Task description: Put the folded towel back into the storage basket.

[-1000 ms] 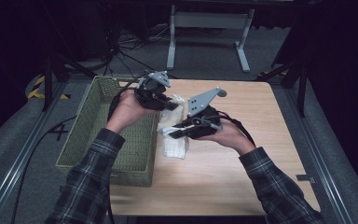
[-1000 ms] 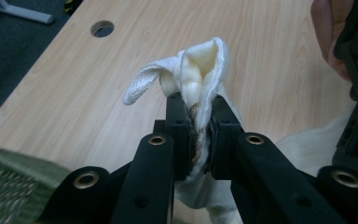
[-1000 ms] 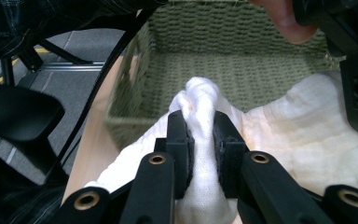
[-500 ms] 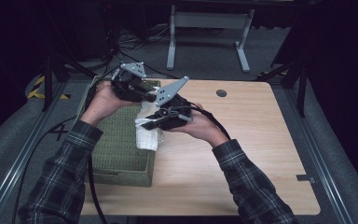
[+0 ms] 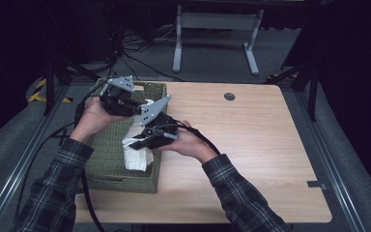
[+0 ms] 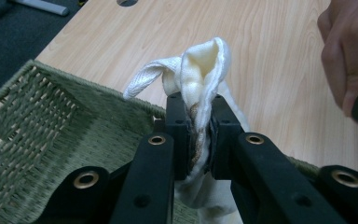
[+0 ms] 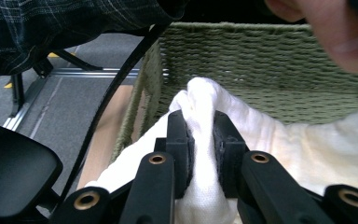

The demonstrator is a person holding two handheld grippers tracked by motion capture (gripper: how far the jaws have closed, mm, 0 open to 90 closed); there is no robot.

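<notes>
Hanging over the green woven basket (image 5: pixel 107 159), the white cloth (image 5: pixel 136 155) is pinched at its far end by the left claw (image 5: pixel 137 107) and nearer by the right claw (image 5: pixel 134 143), both clenched on it, beside the tabletop (image 5: pixel 251 145).

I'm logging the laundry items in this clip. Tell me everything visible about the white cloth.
The white cloth is a soft, cream-white woven fabric, bunched and folded. Both grippers pinch it: the left gripper clamps a puckered fold, the right gripper another bunch. It hangs between them over the green woven basket, draping down at the basket's table-side wall.
</notes>
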